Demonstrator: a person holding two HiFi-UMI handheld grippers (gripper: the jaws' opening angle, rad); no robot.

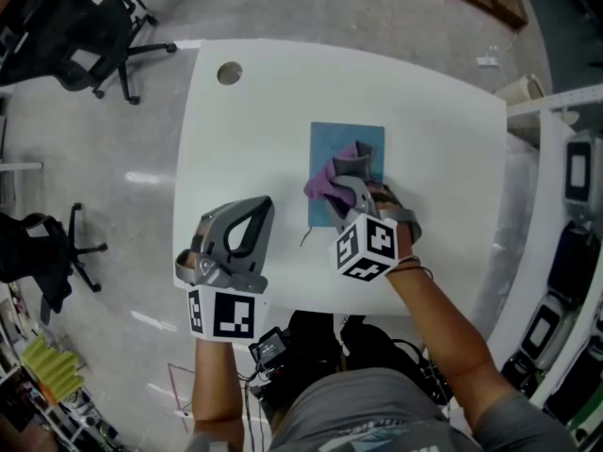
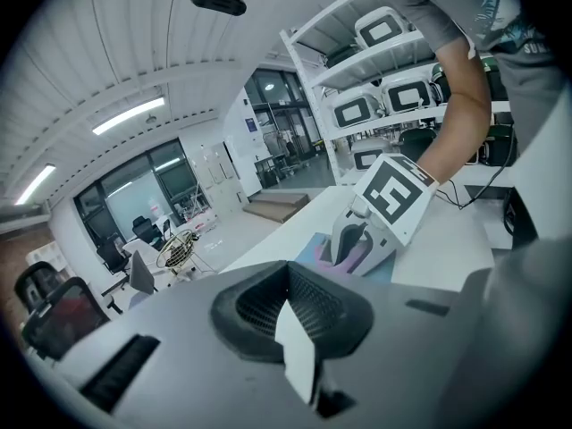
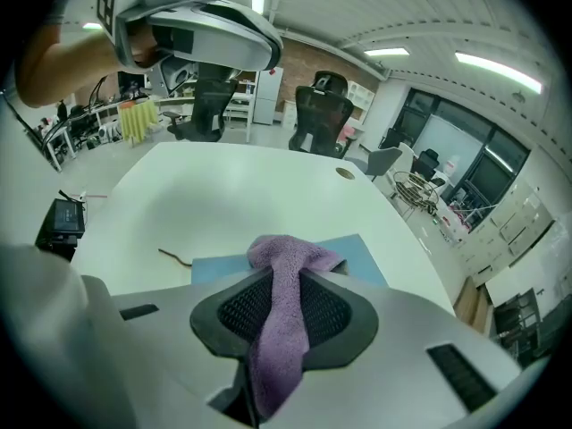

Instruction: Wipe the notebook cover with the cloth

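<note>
On table (image 1: 433, 121): one notebook (image 1: 328, 141), one cloth (image 1: 320, 186) | right gripper (image 1: 354, 181) clamps cloth | left gripper (image 1: 265, 204) together

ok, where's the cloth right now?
In the head view, the cloth is pinched in the right gripper and rests on the notebook near the middle of the table.

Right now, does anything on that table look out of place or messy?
Little stands out: a thin dark strand lies curled on the white table by a corner of the blue notebook; what it is I cannot tell.
</note>
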